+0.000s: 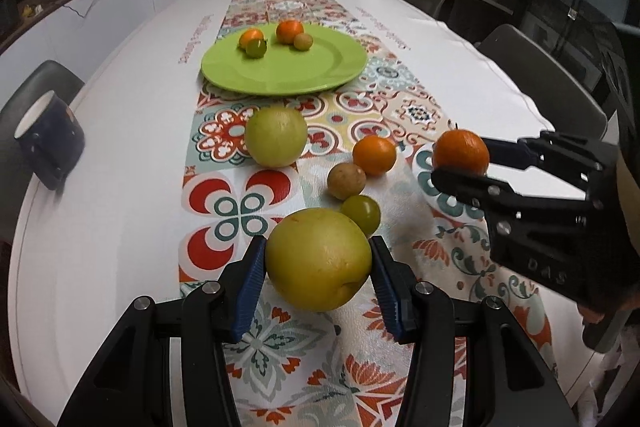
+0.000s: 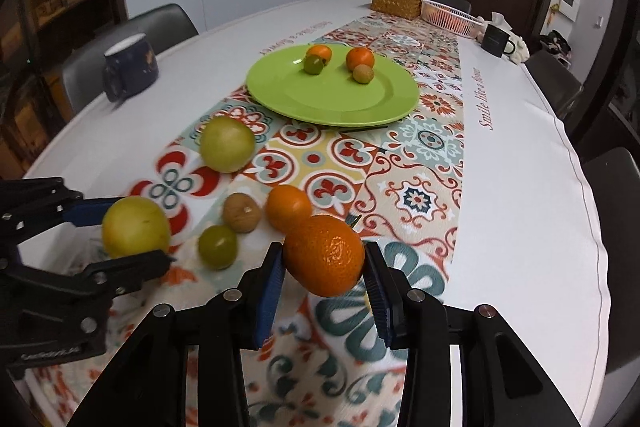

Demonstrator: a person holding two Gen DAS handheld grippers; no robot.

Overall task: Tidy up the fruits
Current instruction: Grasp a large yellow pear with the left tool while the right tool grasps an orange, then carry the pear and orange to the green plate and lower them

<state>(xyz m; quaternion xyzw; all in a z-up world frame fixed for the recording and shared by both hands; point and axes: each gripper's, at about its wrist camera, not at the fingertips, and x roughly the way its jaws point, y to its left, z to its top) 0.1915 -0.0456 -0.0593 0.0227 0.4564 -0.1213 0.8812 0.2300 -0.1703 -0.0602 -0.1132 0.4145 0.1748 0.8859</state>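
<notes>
Yellow-green pear sits clamped in the left tool; right tool grips an orange. Next, carry both to the green plate beyond.

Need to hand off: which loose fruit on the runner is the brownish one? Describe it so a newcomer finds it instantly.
Start at the green plate, then come toward the grippers along the patterned runner to the loose cluster. The brownish fruit sits between an orange and a small green fruit. It alone has dull tan skin.
</notes>
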